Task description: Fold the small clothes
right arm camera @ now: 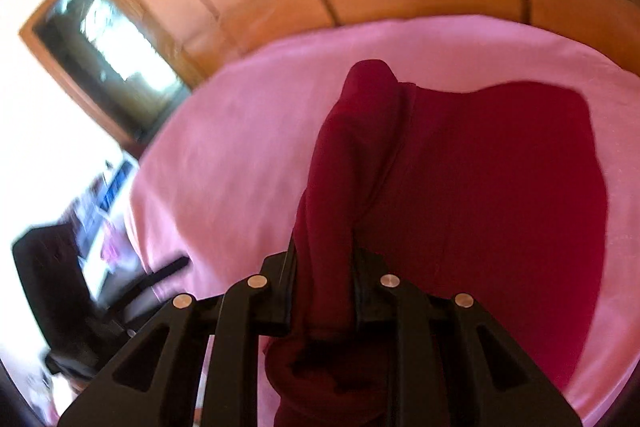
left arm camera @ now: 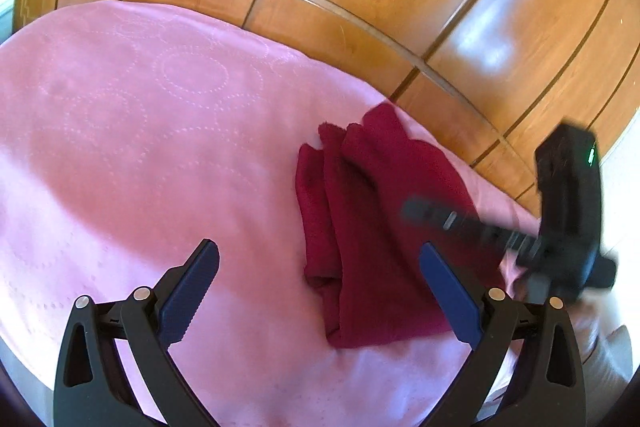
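Right gripper [right arm camera: 324, 291] jaws clamp the dark red knitted garment [left arm camera: 372, 227] near the pink quilted bed's [left arm camera: 140, 147] far edge; left gripper [left arm camera: 320, 291] jaws spread wide, holding nothing.

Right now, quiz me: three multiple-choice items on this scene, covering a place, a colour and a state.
1. Where does the garment lie?
A. on the pink bedspread
B. on a wooden floor
C. in a basket

2. What colour is the garment?
A. navy
B. dark red
C. white

3. What is the right gripper doing?
A. hanging open over bare cover
B. shut on the garment
C. holding a hanger

Answers: 1 A, pink cover shows all round the cloth. 2 B, it is deep red in both views. 3 B, a fold of cloth is pinched between its fingers, while the left gripper stands open.
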